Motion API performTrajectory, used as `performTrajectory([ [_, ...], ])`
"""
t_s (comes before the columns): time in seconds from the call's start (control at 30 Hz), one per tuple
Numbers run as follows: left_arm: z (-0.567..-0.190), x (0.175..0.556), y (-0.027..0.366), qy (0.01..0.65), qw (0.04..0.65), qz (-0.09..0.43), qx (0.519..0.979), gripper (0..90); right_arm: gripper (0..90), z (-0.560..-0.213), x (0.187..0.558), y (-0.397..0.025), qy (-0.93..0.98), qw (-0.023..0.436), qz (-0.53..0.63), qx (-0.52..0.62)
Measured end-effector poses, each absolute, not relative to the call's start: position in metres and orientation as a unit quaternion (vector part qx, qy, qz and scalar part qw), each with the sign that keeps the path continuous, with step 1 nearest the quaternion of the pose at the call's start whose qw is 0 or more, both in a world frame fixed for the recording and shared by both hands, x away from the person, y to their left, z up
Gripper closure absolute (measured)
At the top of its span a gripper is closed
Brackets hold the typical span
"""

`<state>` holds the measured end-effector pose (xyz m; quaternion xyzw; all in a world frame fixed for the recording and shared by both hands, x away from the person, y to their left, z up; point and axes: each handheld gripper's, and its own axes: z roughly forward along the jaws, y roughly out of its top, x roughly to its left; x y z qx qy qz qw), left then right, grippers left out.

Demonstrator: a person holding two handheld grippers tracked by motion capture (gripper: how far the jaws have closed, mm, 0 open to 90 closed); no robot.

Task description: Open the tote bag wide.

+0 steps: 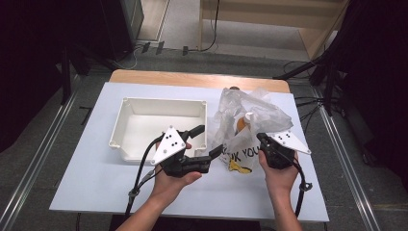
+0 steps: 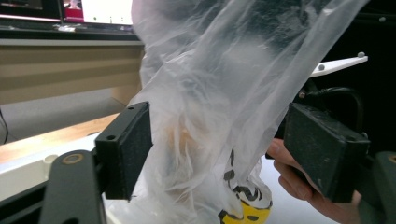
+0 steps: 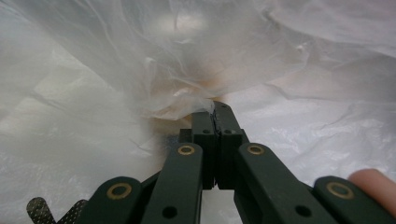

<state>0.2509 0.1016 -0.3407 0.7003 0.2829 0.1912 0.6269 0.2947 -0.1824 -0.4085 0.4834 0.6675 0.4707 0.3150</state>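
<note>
High view: the plastic bag (image 1: 248, 127) stands right of centre on the counter (image 1: 86, 183), just beside the white bin (image 1: 161, 126) at centre left. Something orange shows through the film, and there is black lettering with a yellow mark low on the bag's front. The left hand-held gripper (image 1: 208, 140) sits at the bag's left flank with its jaws spread; the right hand-held gripper (image 1: 260, 138) presses into the bag's right side.

Left gripper view: the two black pads stand well apart at the left and right of the frame, with the bag's film hanging between them, gripped by neither.

Right gripper view: the jaws at centre bottom are clenched together on a pinch of the bag's film.

The risks I see: the thin film could tear or slip out of that small pinch if pulled hard, and the bag could topple and spill its contents if the left jaws close on loose film alone.
</note>
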Motion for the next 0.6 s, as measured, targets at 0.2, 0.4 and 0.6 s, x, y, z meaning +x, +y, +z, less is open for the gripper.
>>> performTrajectory([
  [0.2, -0.354, 0.27, 0.094, 0.313, 0.577, 0.188, 0.731, 69.0, 90.0, -0.412, 0.294, -0.183, 0.673, 0.31, 0.472, 0.478],
  [0.4, -0.37, 0.287, 0.093, 0.333, 0.558, 0.165, 0.742, 90.0, 89.7, -0.415, 0.292, -0.187, 0.671, 0.302, 0.475, 0.482],
  [0.6, -0.388, 0.3, 0.085, 0.356, 0.536, 0.147, 0.751, 90.0, 75.4, -0.413, 0.29, -0.194, 0.654, 0.3, 0.492, 0.49],
])
